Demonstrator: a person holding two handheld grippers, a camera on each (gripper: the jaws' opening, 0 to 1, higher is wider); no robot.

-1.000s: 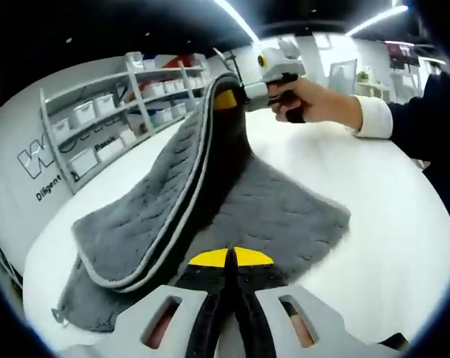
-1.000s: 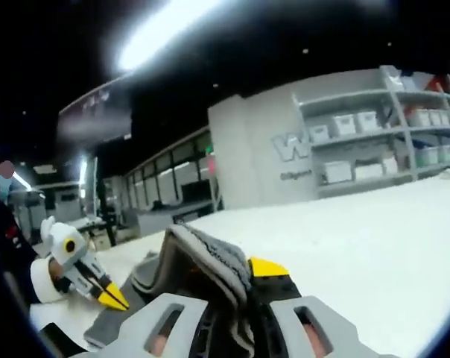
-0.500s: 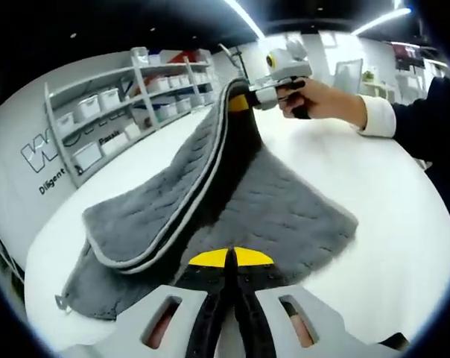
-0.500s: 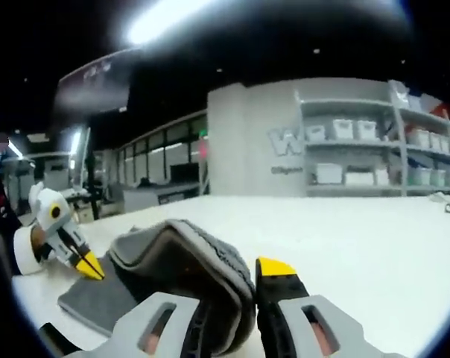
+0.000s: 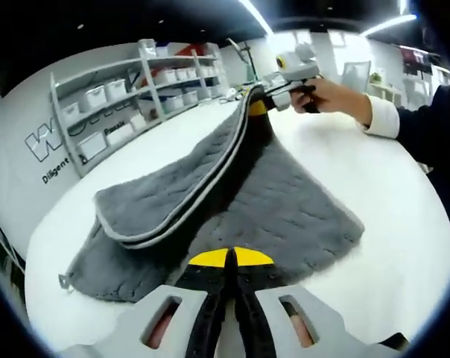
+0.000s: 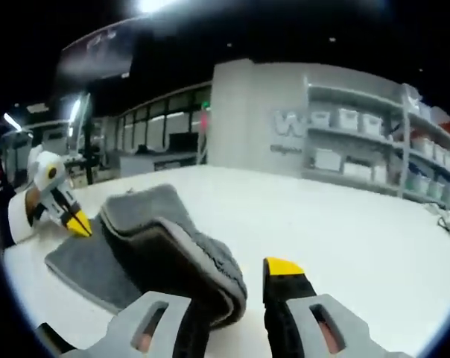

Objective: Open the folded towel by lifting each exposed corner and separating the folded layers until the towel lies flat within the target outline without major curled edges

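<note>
The right tongs [image 5: 259, 106] are pinching the grey towel [image 5: 232, 201] by a corner, peeling its upper layers over; the left tongs [image 5: 231, 261], pressed together, are pinning its near edge to the table [image 5: 389, 231]. Unfolding looks roughly half done; flattening remains.

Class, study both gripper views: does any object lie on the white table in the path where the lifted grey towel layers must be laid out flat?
Nothing visible does. The white table around the grey quilted towel is bare. The right gripper holds the raised layers; the left gripper pins the near edge. No target outline can be made out.
</note>
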